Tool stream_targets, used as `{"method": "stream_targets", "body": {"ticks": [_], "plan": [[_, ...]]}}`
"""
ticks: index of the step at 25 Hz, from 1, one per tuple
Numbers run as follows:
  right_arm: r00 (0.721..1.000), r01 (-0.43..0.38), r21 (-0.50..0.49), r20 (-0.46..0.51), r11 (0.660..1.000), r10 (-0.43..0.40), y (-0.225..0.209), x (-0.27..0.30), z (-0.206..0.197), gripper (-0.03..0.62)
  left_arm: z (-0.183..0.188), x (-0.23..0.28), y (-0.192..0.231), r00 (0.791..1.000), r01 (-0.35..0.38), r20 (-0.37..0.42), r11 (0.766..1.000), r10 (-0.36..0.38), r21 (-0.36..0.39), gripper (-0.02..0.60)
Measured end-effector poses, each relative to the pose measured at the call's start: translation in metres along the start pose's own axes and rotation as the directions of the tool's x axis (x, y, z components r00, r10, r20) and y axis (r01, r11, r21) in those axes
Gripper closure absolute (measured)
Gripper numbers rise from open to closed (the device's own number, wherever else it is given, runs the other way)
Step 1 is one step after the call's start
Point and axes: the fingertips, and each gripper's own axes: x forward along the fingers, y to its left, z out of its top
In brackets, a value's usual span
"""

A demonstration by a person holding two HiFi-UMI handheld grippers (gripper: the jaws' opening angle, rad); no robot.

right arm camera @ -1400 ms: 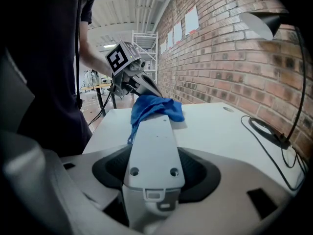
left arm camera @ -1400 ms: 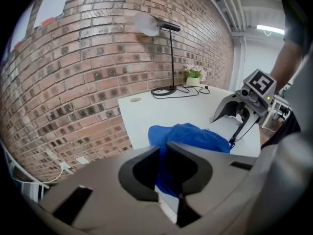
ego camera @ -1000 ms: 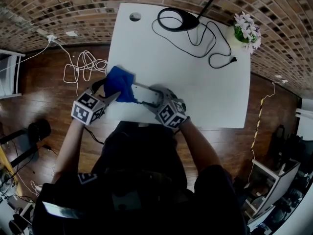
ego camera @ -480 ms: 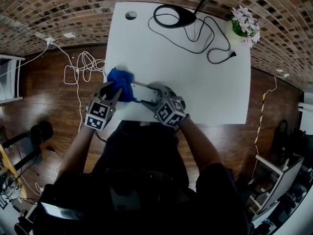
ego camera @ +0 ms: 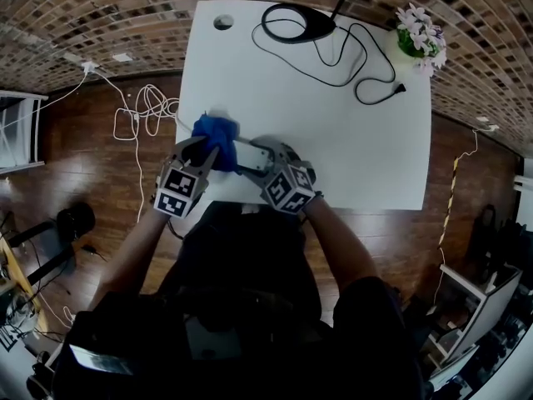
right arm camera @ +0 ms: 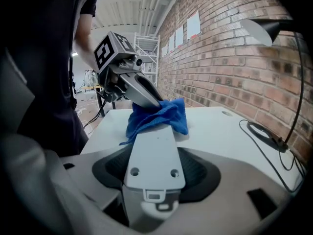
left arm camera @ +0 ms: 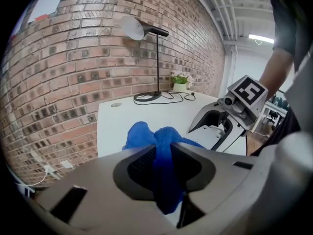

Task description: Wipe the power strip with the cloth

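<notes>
A white power strip lies near the front edge of the white table. My right gripper is shut on its near end, and in the right gripper view the strip runs out from between the jaws of that gripper. A crumpled blue cloth sits on the strip's far left end. My left gripper reaches into it from the left, and its jaws are closing. In the left gripper view a fold of the cloth is pinched between the jaws of the left gripper.
A black desk lamp base and its looping cable lie at the table's far side. A small pot of flowers stands at the far right corner. A cable hole is at the far left. White cords lie on the floor to the left.
My left gripper has swung in from the left onto the cloth and its jaws have narrowed around a fold. The cloth has shifted slightly right. The right gripper has kept its hold.
</notes>
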Motion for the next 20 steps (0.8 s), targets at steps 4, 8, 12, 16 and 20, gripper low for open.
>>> {"method": "stream_targets", "body": {"ticks": [4,8,12,16,20], "plan": [[1.0,0.003,-0.005,0.002,1.0,-0.003,0.001,0.0,-0.001,0.312,0.001,0.001,-0.005,1.0,-0.021,0.013,1.0,0.021,-0.003,0.477],[1.0,0.0,-0.005,0.003,1.0,0.0,0.001,0.001,-0.001,0.312,0.005,0.006,-0.02,1.0,-0.011,0.024,1.0,0.011,-0.004,0.477],[1.0,0.006,-0.006,0.006,1.0,-0.006,0.0,0.001,-0.002,0.312,0.011,0.016,-0.045,1.0,0.024,0.021,1.0,-0.024,0.004,0.477],[1.0,0.0,-0.009,0.002,1.0,0.0,0.002,0.001,-0.002,0.312,0.014,0.019,-0.055,1.0,0.019,0.018,1.0,-0.019,-0.017,0.476],[1.0,-0.003,-0.009,0.004,1.0,0.004,0.001,0.001,-0.003,0.312,0.016,0.022,-0.063,1.0,0.026,0.012,1.0,-0.025,-0.01,0.476]]}}
